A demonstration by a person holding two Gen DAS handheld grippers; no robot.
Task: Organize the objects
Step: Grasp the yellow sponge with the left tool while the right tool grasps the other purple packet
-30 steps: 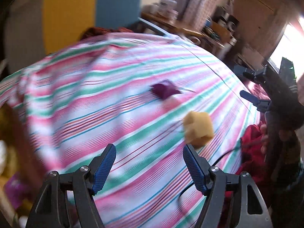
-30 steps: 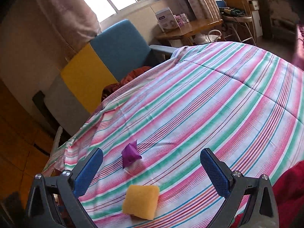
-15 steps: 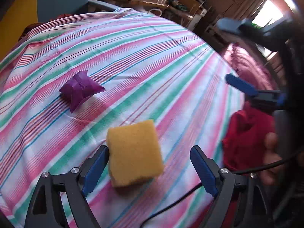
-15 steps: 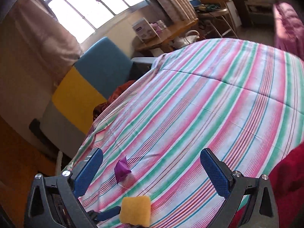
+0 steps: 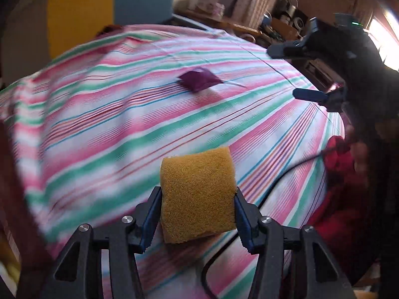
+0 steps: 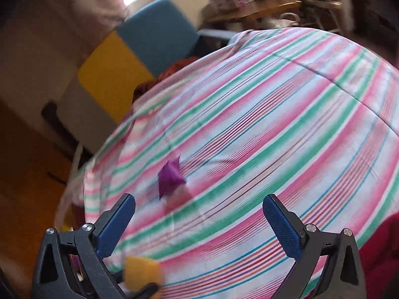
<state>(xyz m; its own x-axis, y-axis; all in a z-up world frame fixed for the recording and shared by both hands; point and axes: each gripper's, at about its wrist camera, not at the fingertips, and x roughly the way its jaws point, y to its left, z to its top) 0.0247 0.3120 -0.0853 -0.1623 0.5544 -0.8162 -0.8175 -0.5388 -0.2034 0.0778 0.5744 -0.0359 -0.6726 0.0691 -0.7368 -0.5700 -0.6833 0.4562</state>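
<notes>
Striped bedspread [image 5: 104,114] fills both views. Left hand-held gripper [image 5: 197,208], jaws just closed, pinches the yellow sponge [image 5: 197,194]. Right hand-held gripper [image 6: 199,221] is spread, empty. Purple pouch [image 6: 170,177] lies on the bed, not yet collected.

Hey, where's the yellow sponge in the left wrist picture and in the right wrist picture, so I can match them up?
Left wrist view: the yellow sponge sits low in the middle, pinched between the pads of the left gripper.
Right wrist view: the sponge shows blurred at the bottom left edge, below the right gripper's open fingers.
Shared landmark: the purple pouch lying on the striped cloth.
</notes>
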